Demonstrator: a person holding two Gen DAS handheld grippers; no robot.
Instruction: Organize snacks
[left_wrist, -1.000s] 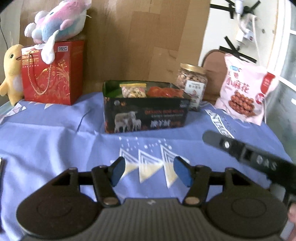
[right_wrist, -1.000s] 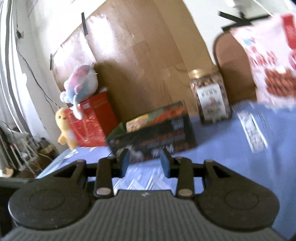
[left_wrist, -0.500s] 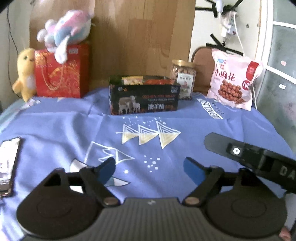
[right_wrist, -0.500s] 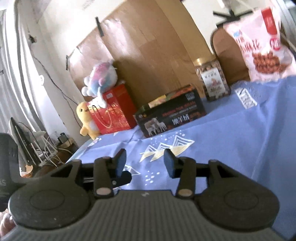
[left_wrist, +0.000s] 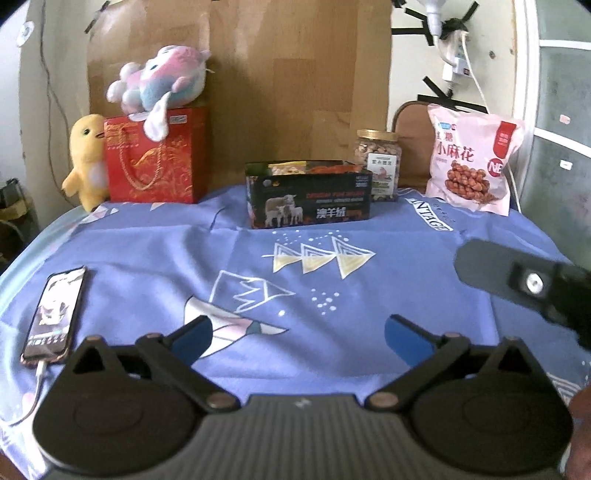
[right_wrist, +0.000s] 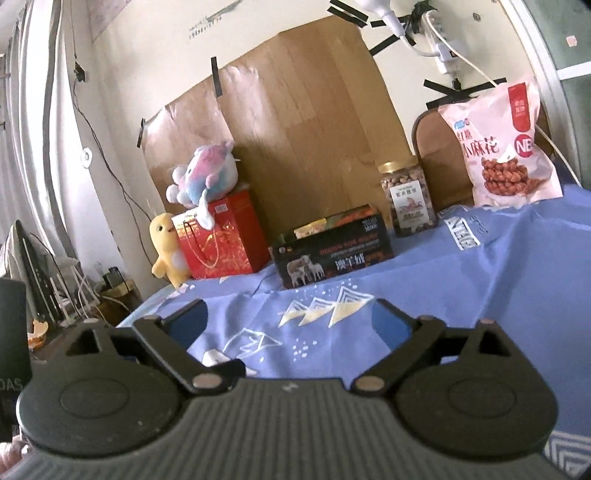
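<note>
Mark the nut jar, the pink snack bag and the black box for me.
nut jar (left_wrist: 377, 162), left wrist view, on its clear body just above the label.
pink snack bag (left_wrist: 474, 162), left wrist view, on the middle of its front.
black box (right_wrist: 332, 254), right wrist view, on its printed front wall.

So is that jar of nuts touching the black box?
Cannot tell. In both wrist views the jar of nuts stands just behind the black box, which overlaps its base.

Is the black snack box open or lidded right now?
Open. The black box shows no lid, and packets stick up above its rim in the left wrist view.
</note>
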